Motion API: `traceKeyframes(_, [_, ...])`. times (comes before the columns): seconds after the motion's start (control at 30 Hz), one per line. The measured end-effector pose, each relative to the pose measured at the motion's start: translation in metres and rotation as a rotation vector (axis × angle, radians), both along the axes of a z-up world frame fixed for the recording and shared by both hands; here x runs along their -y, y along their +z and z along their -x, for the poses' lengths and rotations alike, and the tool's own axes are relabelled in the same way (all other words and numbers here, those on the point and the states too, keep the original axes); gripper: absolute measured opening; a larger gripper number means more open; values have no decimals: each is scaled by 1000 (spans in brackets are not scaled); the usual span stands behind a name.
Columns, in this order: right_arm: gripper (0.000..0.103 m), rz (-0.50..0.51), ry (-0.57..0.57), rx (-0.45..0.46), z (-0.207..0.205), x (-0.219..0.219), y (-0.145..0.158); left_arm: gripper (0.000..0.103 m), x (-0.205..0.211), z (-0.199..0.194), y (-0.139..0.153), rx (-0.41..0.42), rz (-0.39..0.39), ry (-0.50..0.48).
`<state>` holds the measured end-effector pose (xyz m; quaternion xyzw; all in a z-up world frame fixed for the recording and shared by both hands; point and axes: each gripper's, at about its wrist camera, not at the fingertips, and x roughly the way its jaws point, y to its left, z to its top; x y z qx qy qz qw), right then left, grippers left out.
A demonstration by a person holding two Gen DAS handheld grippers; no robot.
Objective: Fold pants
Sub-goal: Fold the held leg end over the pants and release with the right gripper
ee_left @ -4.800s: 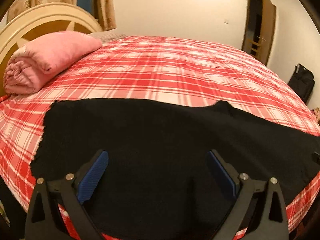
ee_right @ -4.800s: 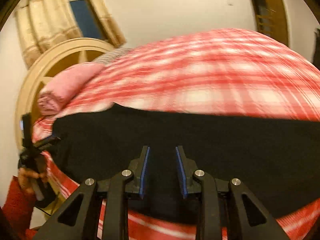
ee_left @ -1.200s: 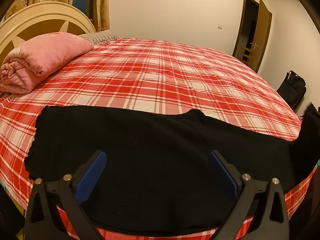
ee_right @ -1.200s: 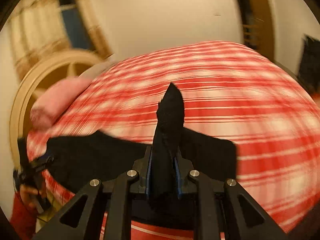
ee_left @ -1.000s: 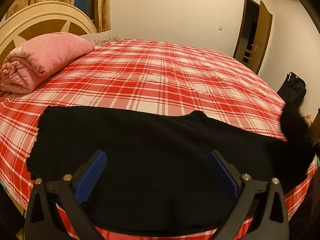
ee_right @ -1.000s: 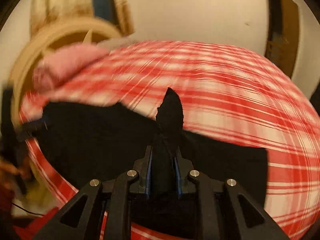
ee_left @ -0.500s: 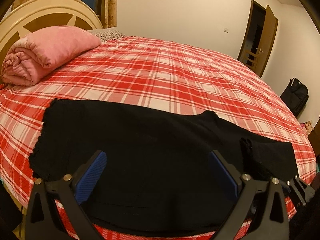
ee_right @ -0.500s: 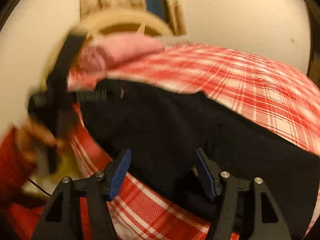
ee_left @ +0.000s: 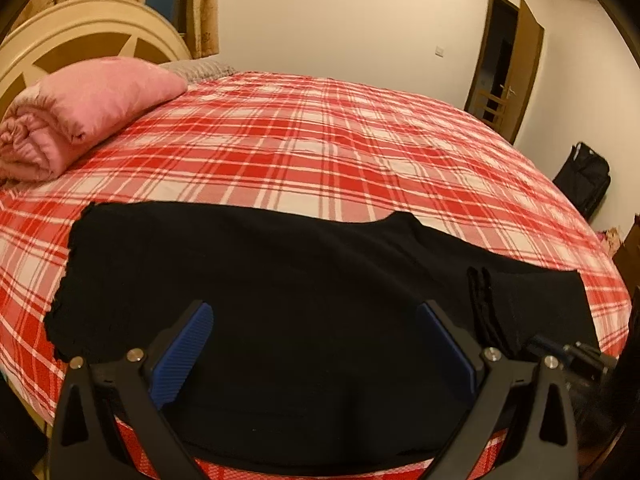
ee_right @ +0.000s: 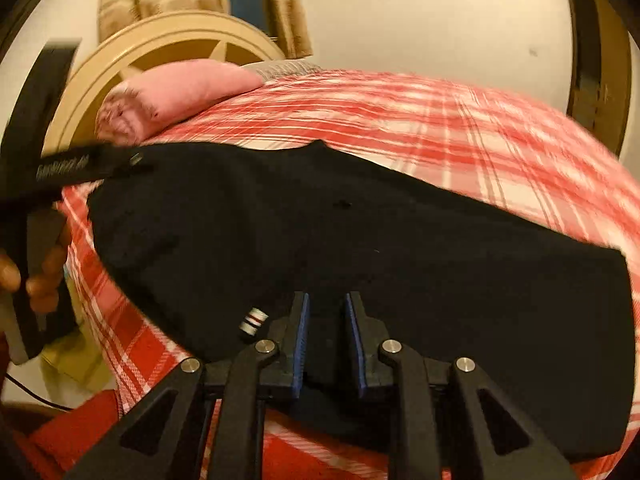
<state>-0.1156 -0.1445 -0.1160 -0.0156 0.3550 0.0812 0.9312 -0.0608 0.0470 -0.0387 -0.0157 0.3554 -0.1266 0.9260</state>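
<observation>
Black pants [ee_left: 280, 280] lie flat along the near edge of a bed with a red and white plaid sheet [ee_left: 320, 132]. Their leg end is folded back over the right part, its hem [ee_left: 480, 304] lying on top. My left gripper [ee_left: 320, 344] is wide open and empty, just above the pants' middle. In the right wrist view the pants [ee_right: 360, 240] fill the foreground. My right gripper [ee_right: 326, 320] hovers over their near edge with its jaws narrowly apart and nothing between them. The left gripper [ee_right: 60, 172] shows at the left there, held by a hand.
A rolled pink blanket [ee_left: 80, 112] lies by the cream headboard [ee_left: 80, 40] at the far left. A door [ee_left: 520, 72] and a black bag [ee_left: 584, 180] stand at the right wall. A small striped white tag [ee_right: 252, 322] sits near the pants' edge.
My right gripper carried the leg end leftward over the pants, let go of it and opened, then narrowed again. The pants are now shorter on the right. The left gripper stayed open.
</observation>
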Motion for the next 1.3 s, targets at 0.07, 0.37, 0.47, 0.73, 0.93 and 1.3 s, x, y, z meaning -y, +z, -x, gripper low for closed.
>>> traceKeyframes(0.07, [21, -138, 53, -32, -2, 10, 7, 103, 4, 1, 1, 0, -1, -11])
traceKeyframes(0.37, [21, -184, -251, 109, 20, 137, 66, 103, 57, 6, 10, 22, -10, -147])
traceKeyframes(0.47, [21, -155, -329, 60, 15, 189, 60, 103, 81, 10, 12, 29, -8, -214])
traceKeyframes(0.73, [21, -73, -362, -72, -34, 219, 20, 103, 145, 23, -8, 8, -37, -325])
traceKeyframes(0.93, [20, -38, -372, -21, -40, 219, 18, 103, 164, 26, -35, -29, -140, -332])
traceKeyframes(1.3, [21, -113, -168, 76, -9, 125, 55, 103, 138, 31, -31, -33, -129, -314])
